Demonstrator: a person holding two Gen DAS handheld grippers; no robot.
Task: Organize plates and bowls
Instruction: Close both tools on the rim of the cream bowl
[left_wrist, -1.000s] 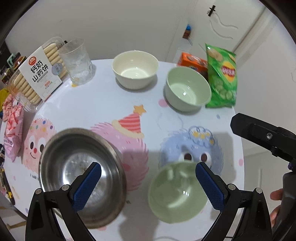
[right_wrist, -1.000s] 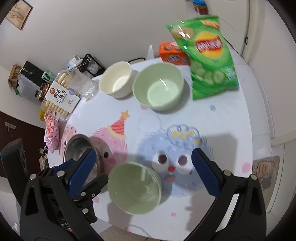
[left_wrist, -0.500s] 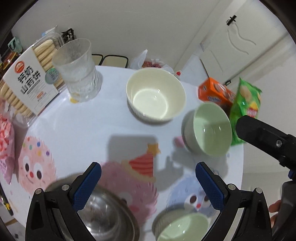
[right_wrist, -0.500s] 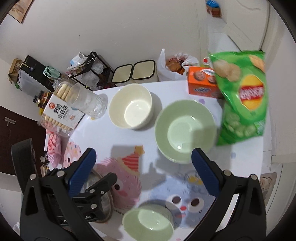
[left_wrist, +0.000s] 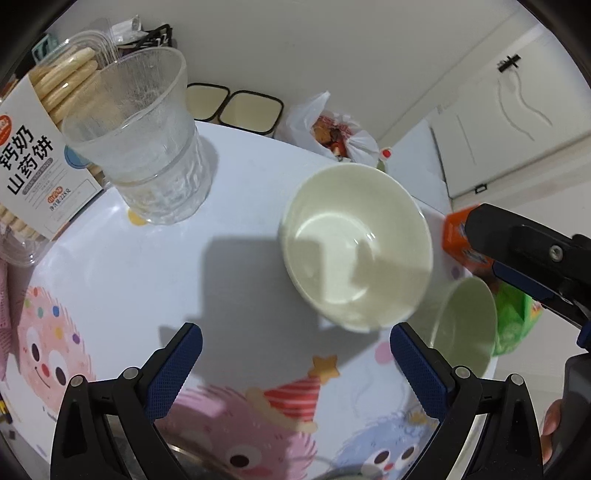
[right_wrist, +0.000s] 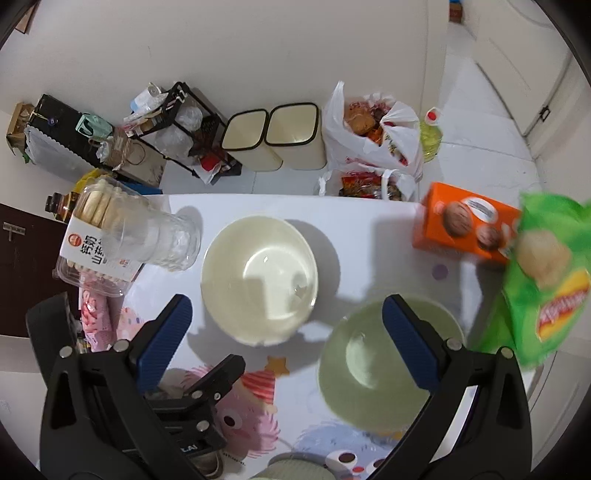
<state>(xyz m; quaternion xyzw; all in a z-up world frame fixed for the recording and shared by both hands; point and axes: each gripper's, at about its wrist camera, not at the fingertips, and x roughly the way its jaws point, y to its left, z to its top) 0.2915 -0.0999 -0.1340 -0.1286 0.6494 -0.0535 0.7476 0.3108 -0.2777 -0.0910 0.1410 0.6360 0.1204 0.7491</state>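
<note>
A cream bowl (left_wrist: 354, 247) (right_wrist: 258, 280) stands upright and empty near the table's far edge. Right of it sits a pale green bowl (left_wrist: 463, 328) (right_wrist: 369, 369), also empty. My left gripper (left_wrist: 295, 365) hangs open over the table just short of the cream bowl, holding nothing. My right gripper (right_wrist: 288, 336) is open too, above the near rim of the cream bowl, its right finger over the green bowl's rim. A steel bowl's rim (left_wrist: 184, 454) and a second green bowl (right_wrist: 288, 469) peek in at the bottom edges.
A clear glass (left_wrist: 147, 147) (right_wrist: 159, 236) and a biscuit pack (left_wrist: 33, 147) stand at the far left. An orange box (right_wrist: 469, 225) and a green chips bag (right_wrist: 546, 280) lie at the right. Beyond the white cartoon-print table (left_wrist: 240, 206) are bins (right_wrist: 273, 136) and bags on the floor.
Both grippers have moved forward over the table toward the far bowls. The steel bowl and the near green bowl have slipped almost out of view at the bottom. Both stay open.
</note>
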